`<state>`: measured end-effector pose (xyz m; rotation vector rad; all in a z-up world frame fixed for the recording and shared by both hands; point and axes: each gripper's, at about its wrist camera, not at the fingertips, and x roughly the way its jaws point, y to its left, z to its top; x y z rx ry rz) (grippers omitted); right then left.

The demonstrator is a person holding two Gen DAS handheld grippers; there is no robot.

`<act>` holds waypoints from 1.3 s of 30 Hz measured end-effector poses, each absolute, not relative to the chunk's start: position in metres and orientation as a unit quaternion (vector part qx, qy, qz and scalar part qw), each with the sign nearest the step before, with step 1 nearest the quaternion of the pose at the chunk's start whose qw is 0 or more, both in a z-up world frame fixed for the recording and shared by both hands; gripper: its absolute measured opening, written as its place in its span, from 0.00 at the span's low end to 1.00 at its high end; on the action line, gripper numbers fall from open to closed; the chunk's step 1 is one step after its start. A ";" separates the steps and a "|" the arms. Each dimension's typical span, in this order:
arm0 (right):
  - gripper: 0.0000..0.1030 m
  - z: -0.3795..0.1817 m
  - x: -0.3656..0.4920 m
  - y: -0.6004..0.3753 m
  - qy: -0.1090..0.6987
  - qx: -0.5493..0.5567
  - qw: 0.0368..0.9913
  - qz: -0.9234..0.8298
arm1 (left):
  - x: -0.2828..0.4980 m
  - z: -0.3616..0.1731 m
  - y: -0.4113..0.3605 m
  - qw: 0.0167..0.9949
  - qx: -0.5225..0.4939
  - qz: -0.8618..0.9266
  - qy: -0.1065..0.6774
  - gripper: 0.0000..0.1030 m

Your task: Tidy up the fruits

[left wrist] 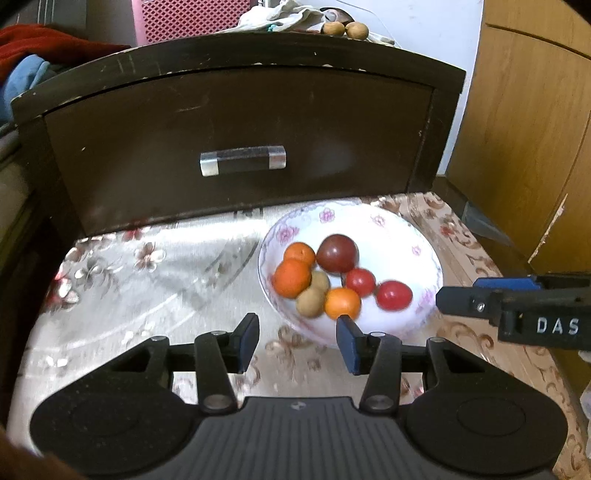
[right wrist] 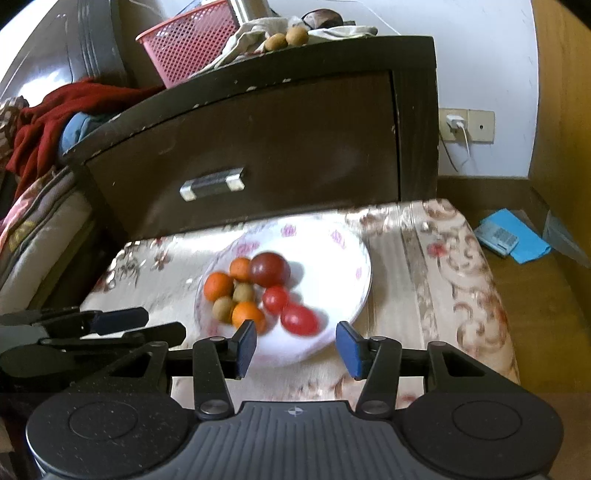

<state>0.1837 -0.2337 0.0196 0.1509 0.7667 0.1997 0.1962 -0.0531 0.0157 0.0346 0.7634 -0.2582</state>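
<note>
Fingers (left wrist: pixel 248 338) of the left gripper (left wrist: pixel 297 341) stand spread wide with nothing between them, hovering over the cloth-covered worktop (left wrist: pixel 147 280) just beside the near rim of the white floral bowl (left wrist: pixel 402 236). The right gripper (right wrist: pixel 293 345) is likewise spread and empty, its blue-padded fingers (right wrist: pixel 246 345) poised over the bowl's near edge; in the left wrist view it enters from the right, beside the bowl's rim.

Inside the bowl the fruits lie clustered toward the left: a dark red plum (left wrist: pixel 338 253) at the back, three oranges (left wrist: pixel 291 277), two brown longans (left wrist: pixel 310 302) touching each other in the middle, and two red tomatoes (left wrist: pixel 393 294) on the right. Everything looks slightly blurred.

Behind the bowl stands a dark wooden nightstand (left wrist: pixel 236 122) with a drawer handle (left wrist: pixel 243 159) of metal. On top of it rest two more longans (left wrist: pixel 345 28) next to crumpled cloth, and a pink mesh basket (right wrist: pixel 192 48). A blue packet (right wrist: pixel 511 236) lies on the floor at right.
</note>
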 end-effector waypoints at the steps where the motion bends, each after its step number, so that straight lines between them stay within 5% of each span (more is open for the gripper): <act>1: 0.42 0.019 0.179 -0.233 0.375 0.073 0.919 0.097 | 0.191 0.016 -0.053 0.920 0.017 -0.126 0.372 0.53; 21: 0.45 0.011 0.110 -0.215 0.389 0.079 0.914 0.089 | 0.128 0.017 -0.041 0.919 0.018 -0.114 0.378 0.60; 39: 0.45 0.010 0.059 -0.205 0.395 0.075 0.912 0.088 | 0.074 0.011 -0.032 0.919 0.042 -0.087 0.383 0.82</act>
